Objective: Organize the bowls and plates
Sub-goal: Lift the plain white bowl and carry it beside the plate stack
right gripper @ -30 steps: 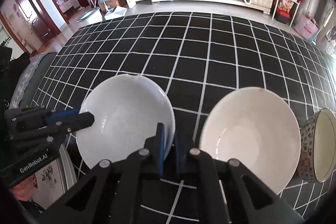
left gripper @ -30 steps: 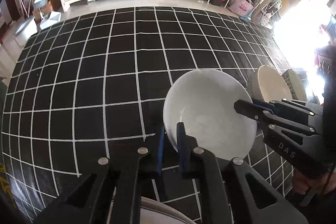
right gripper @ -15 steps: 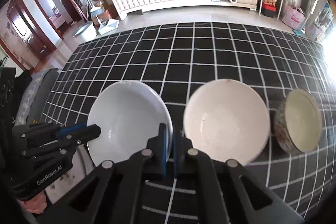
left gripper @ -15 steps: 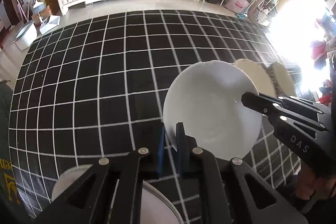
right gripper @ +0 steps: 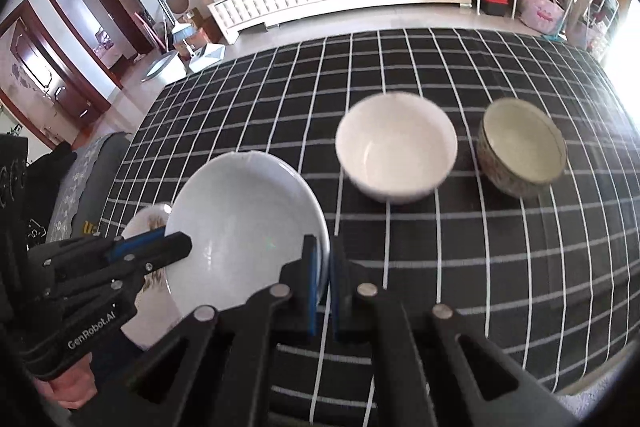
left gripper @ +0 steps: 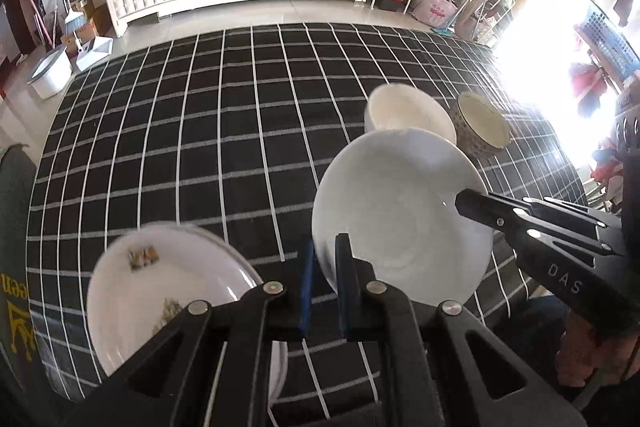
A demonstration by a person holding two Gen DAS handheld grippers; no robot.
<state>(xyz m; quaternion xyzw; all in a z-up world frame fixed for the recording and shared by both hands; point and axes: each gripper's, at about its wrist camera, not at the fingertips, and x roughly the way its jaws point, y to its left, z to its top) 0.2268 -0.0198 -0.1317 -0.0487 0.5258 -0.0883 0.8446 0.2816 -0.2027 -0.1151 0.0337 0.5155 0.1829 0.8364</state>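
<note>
We hold a wide white bowl (left gripper: 400, 219) between us above the bench (left gripper: 200, 147), which is covered in a black cloth with a white grid. Our left claw (left gripper: 322, 267) is clenched on the bowl's near rim, and our right claw (right gripper: 324, 275) is clenched on its opposite rim. Below the bowl's left side sits a stack of decorated white plates (left gripper: 160, 291). Farther along the bench a cream bowl (right gripper: 396, 147) stands just beside a patterned bowl (right gripper: 520, 147).
</note>
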